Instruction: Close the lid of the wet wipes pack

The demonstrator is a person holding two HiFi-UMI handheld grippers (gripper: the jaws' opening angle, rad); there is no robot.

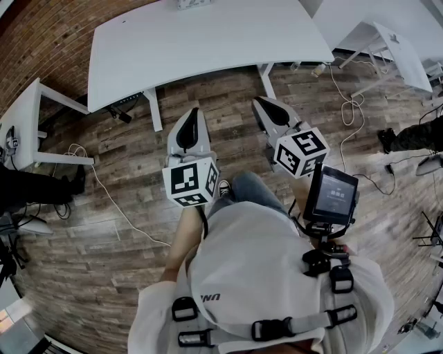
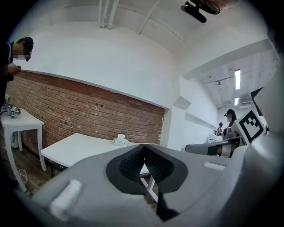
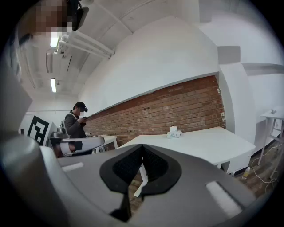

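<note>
The wet wipes pack (image 1: 194,3) lies at the far edge of the white table (image 1: 208,41), a good way from me. It shows small in the left gripper view (image 2: 120,141) and the right gripper view (image 3: 174,133), with a white piece standing up on top. Both grippers hang in the air over the wooden floor, short of the table. In the head view, my left gripper (image 1: 193,114) and right gripper (image 1: 259,102) point toward the table. In each gripper view the jaws of the left gripper (image 2: 143,147) and the right gripper (image 3: 142,146) meet at the tips with nothing between them.
A brick wall (image 2: 88,111) runs behind the table. Cables (image 1: 104,193) trail over the floor. A smaller white table (image 1: 24,124) stands at the left and another (image 1: 387,41) at the right. A person (image 3: 76,122) stands by the far tables. A phone (image 1: 334,196) is mounted on my chest rig.
</note>
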